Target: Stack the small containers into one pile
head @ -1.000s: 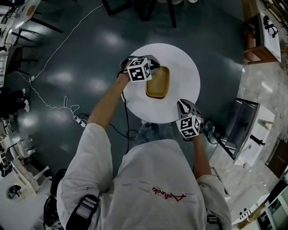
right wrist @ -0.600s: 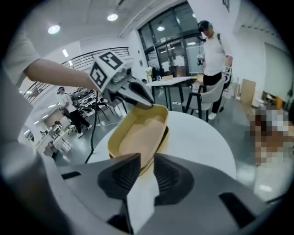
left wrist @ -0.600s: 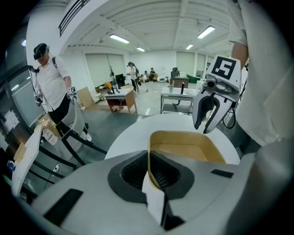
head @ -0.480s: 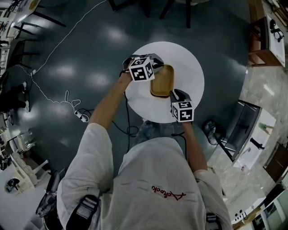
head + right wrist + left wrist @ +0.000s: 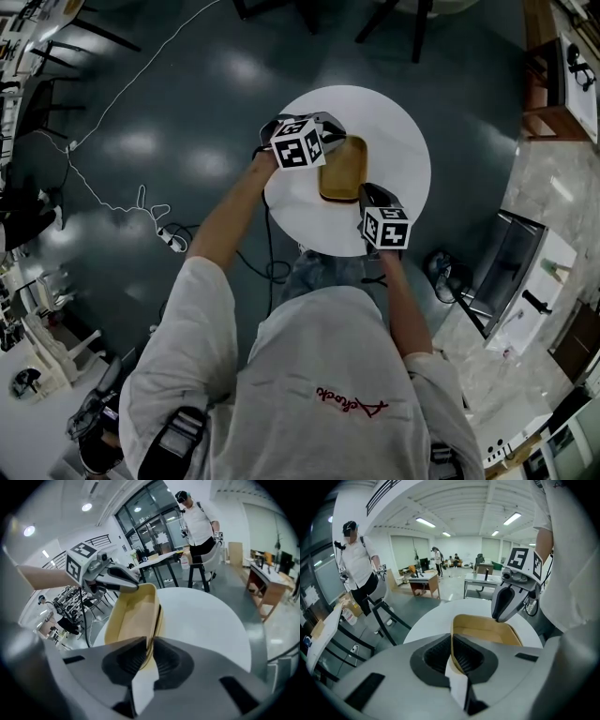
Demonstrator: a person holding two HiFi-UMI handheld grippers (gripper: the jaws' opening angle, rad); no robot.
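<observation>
The tan container (image 5: 339,171) sits near the middle of the round white worktop (image 5: 398,141). The left tongs (image 5: 452,657) are clenched on the container's rim wall at one end. The right tongs (image 5: 149,654) are clenched on the rim at the opposite end. Both tongs angle downward.

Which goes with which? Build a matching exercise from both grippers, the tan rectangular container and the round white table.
1 left gripper
2 right gripper
3 tan rectangular container
4 round white table

a stands on the dark floor
b clamps the container's left rim, head view
c clamps its near right corner
d gripped at two ends

Pairs: 1-b; 2-c; 3-d; 4-a
</observation>
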